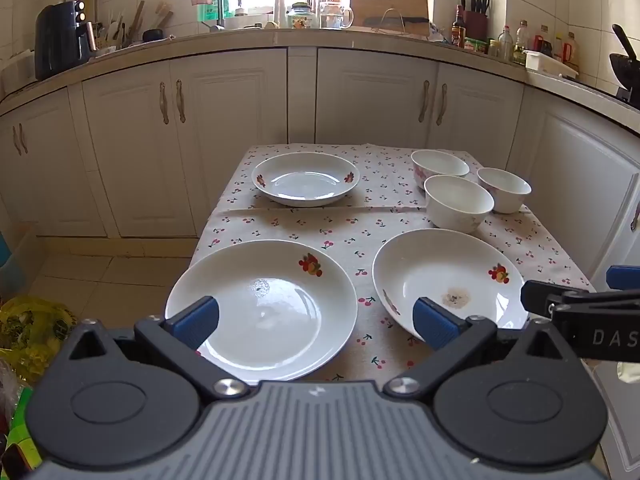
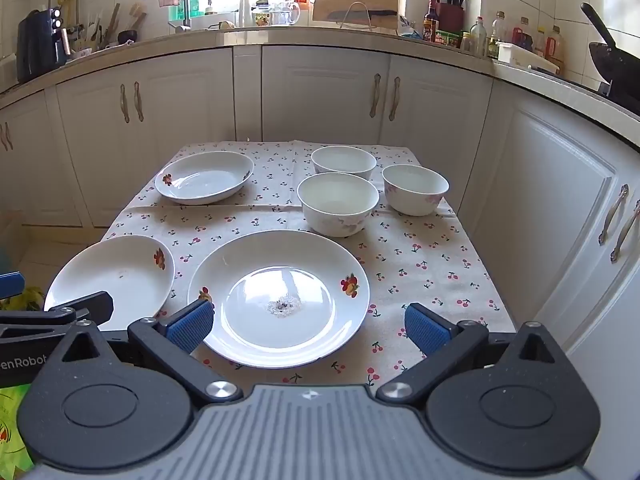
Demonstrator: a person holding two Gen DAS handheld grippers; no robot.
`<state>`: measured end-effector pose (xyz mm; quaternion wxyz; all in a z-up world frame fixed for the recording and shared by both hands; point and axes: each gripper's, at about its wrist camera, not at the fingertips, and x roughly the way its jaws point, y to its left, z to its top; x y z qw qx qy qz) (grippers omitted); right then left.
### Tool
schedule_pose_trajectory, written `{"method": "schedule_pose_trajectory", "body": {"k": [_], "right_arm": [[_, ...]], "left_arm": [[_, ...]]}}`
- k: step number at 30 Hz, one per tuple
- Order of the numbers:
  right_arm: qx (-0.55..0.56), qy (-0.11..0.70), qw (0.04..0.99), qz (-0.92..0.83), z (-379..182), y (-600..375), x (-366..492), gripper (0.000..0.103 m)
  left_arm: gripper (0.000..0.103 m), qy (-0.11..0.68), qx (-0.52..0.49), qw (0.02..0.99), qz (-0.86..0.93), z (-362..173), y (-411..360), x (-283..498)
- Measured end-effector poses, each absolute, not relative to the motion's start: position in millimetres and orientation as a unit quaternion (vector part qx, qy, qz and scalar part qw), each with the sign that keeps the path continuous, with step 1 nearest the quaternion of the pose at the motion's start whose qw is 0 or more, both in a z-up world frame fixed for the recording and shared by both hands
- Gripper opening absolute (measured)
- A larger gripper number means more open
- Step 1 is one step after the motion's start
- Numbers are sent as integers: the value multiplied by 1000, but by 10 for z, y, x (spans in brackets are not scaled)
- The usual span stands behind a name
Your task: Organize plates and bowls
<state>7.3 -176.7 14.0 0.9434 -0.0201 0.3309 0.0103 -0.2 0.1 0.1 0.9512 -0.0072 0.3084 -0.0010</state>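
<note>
Counter (image 2: 440, 280) fully covered by cherry-print cloth (image 2: 420, 256). Directly on the cloth: three white plates (image 2: 280, 300), well apart, and three white bowls (image 2: 338, 204) clustered at far right.

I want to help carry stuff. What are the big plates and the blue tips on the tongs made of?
The near plates look like glazed ceramic, white and shiny with window glare, so probably breakable. The blue pads look like ridged, matte rubber or soft plastic.
</note>
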Motion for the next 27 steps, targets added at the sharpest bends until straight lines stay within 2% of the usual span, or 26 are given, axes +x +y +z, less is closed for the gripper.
{"method": "schedule_pose_trajectory", "body": {"k": [27], "right_arm": [[-20,327,945,5,151,-1771,61,103]], "left_arm": [[102,311,-11,950,-4,20,5,-11]]}}
